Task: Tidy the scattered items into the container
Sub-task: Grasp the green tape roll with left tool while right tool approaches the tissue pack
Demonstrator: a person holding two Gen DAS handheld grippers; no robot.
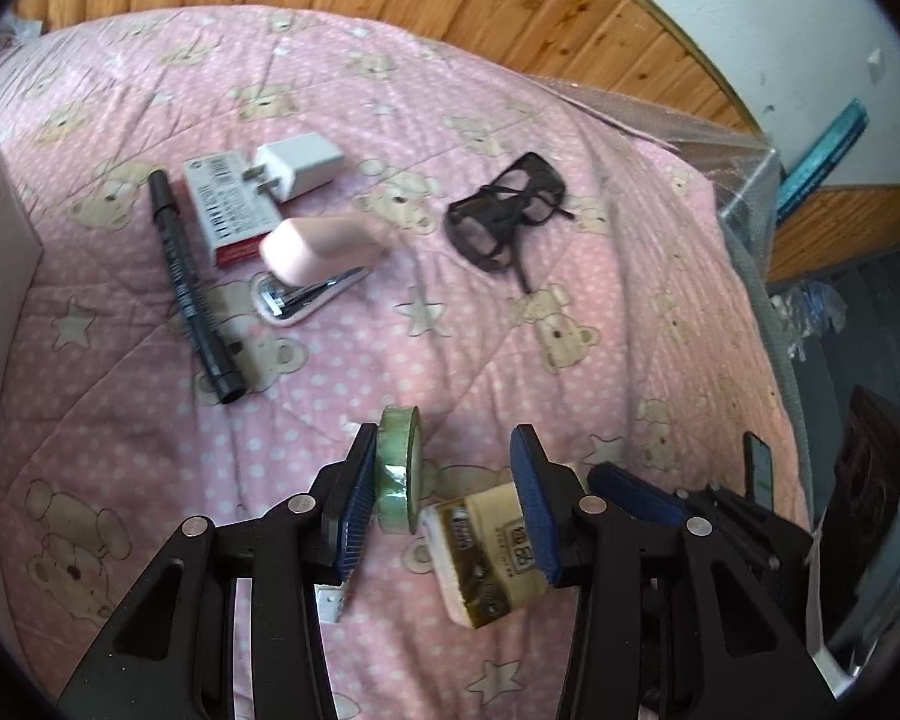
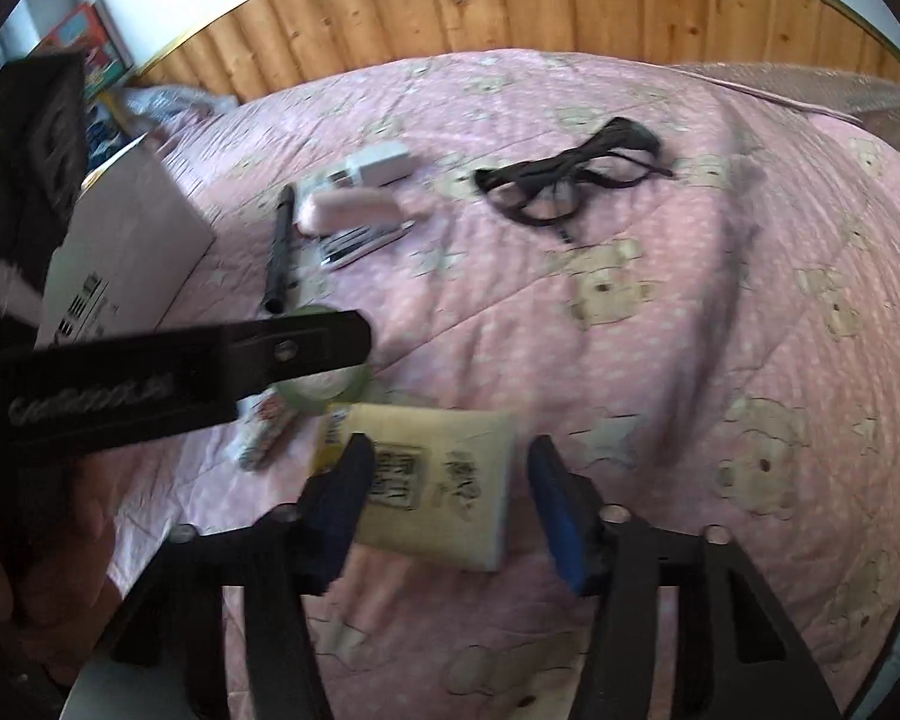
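Quilt (image 1: 570, 312): one pen (image 1: 192, 288), one glasses (image 1: 504, 210); left jaws apart beside tape roll (image 1: 397, 474); right jaws apart around tissue pack (image 2: 444, 480).

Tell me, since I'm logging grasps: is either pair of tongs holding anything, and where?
Nothing is gripped yet. The tape roll touches only one pad of the left tongs; the tissue pack lies between the right tongs, clear of one pad.

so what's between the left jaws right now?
In the left wrist view: an upright tape roll against one pad, and a tissue pack by the other.
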